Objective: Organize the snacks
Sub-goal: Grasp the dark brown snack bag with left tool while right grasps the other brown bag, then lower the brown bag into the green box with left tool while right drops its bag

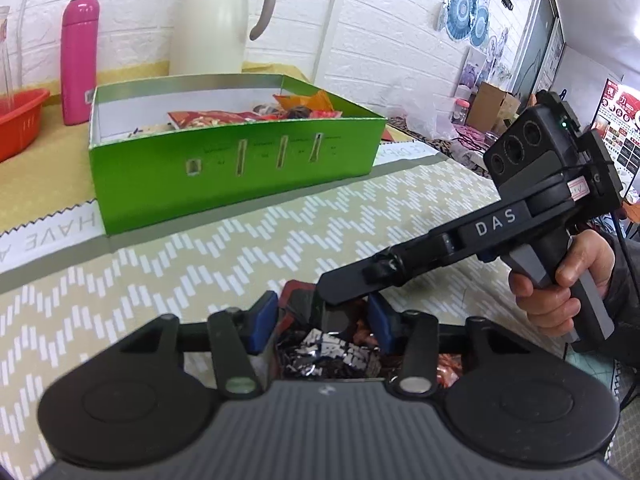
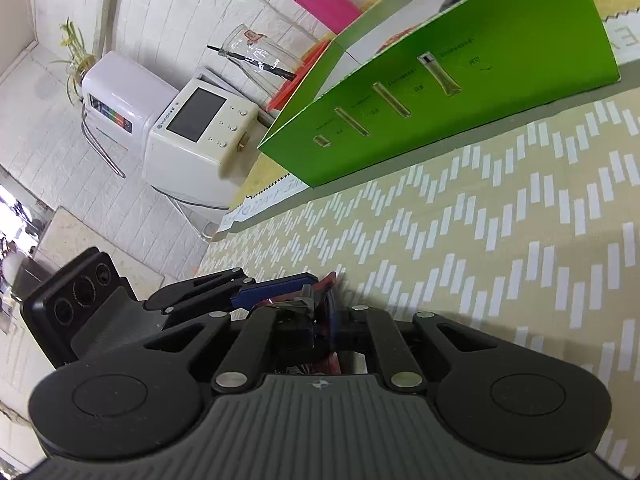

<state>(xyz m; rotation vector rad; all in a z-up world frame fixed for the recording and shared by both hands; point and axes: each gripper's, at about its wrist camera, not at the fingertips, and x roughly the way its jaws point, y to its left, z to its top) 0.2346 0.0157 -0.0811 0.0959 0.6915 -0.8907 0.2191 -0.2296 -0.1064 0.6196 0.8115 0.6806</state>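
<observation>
A green box (image 1: 236,160) stands on the table and holds several snack packets (image 1: 256,114). Close to me, a heap of snack packets with a crinkled silver wrapper (image 1: 332,354) lies between the blue pads of my left gripper (image 1: 324,322), which is open around it. My right gripper (image 1: 344,288) reaches in from the right, its fingers close together over the same heap. In the right wrist view the right gripper (image 2: 320,312) is narrowed on a dark red packet (image 2: 326,286), with the left gripper's blue finger (image 2: 276,290) beside it and the green box (image 2: 460,80) beyond.
A pink bottle (image 1: 78,60), a cream thermos jug (image 1: 216,20) and a red basket (image 1: 18,120) stand behind the box. A white appliance (image 2: 192,136) and a glass pitcher (image 2: 260,60) sit at the table's left end. A patterned tablecloth (image 1: 200,256) covers the table.
</observation>
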